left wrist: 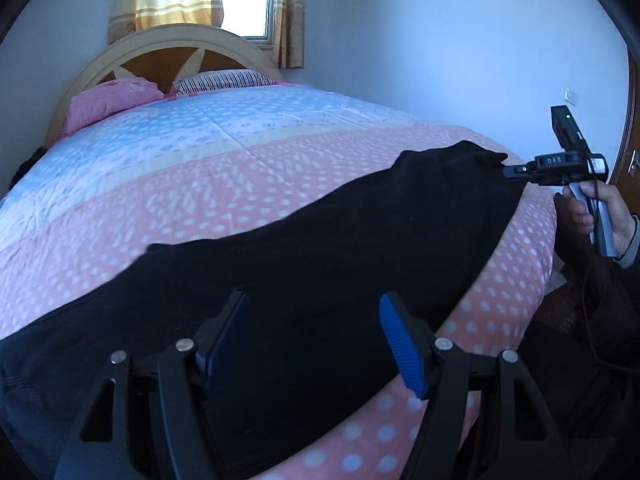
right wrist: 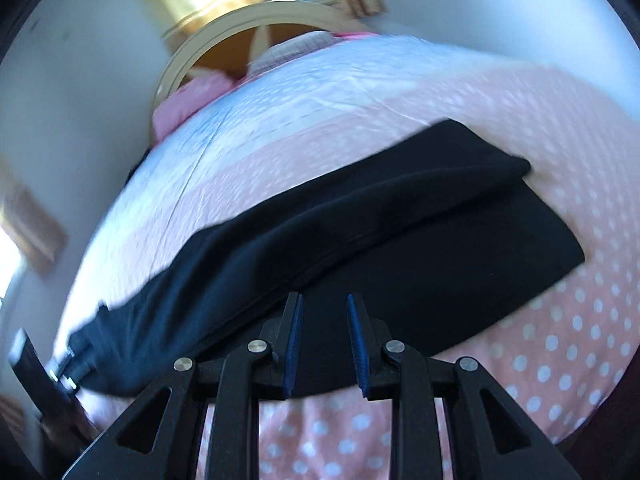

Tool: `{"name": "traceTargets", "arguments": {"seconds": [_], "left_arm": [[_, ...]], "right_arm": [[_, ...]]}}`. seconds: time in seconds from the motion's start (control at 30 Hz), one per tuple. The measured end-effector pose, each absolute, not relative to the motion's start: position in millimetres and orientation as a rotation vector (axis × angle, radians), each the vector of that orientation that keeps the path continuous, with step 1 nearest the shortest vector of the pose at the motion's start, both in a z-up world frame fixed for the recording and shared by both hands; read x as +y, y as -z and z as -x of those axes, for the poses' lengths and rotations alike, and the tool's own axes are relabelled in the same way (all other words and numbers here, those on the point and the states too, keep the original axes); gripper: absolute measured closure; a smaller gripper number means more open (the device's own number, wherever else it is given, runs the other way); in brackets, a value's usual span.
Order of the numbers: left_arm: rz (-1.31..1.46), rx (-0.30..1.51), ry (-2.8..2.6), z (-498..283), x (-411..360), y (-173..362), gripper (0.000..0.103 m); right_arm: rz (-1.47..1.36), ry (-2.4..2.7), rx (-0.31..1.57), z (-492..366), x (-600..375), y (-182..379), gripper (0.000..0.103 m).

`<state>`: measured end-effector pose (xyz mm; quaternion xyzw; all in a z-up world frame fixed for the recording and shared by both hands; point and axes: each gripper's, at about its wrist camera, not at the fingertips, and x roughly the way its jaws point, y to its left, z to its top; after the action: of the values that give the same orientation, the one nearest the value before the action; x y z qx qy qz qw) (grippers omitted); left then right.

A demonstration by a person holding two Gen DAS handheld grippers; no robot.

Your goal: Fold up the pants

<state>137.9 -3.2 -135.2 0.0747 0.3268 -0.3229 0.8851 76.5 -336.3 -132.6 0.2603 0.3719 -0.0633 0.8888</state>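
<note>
Black pants [left wrist: 328,248] lie stretched out along the near edge of the bed, folded lengthwise with one leg on the other [right wrist: 360,232]. My left gripper [left wrist: 314,332] stands wide open low over one end of the pants, and only black cloth shows between its blue pads [left wrist: 400,344]. In the right wrist view it shows, blurred, at the pants' left end [right wrist: 66,376]. My right gripper [right wrist: 325,340] is open with a narrow gap, just above the near edge of the pants. From the left wrist view its tip [left wrist: 508,170] meets the far end of the cloth, held by a hand [left wrist: 600,216].
The bed [left wrist: 224,184] has a pink and blue dotted quilt. Pillows [left wrist: 108,100] lean against a rounded headboard [left wrist: 160,40] under a curtained window. A white wall runs along the far side, and a wooden door [left wrist: 630,152] is at the right.
</note>
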Motion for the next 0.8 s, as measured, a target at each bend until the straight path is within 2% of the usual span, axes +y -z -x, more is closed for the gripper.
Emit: {"name": "traceTargets", "arguments": {"seconds": [0.2,0.8], "left_arm": [[-0.136,0.760,0.650,-143.9,0.6,150.3,0.033],[-0.111,0.759,0.649,-144.3,3.2,153.2,0.031]], "right_arm": [[-0.652,0.100,0.770,-91.3,-339.0,144.0,0.079],[-0.720,0.250,0.736,-105.6,-363.3,147.4,0.079]]}}
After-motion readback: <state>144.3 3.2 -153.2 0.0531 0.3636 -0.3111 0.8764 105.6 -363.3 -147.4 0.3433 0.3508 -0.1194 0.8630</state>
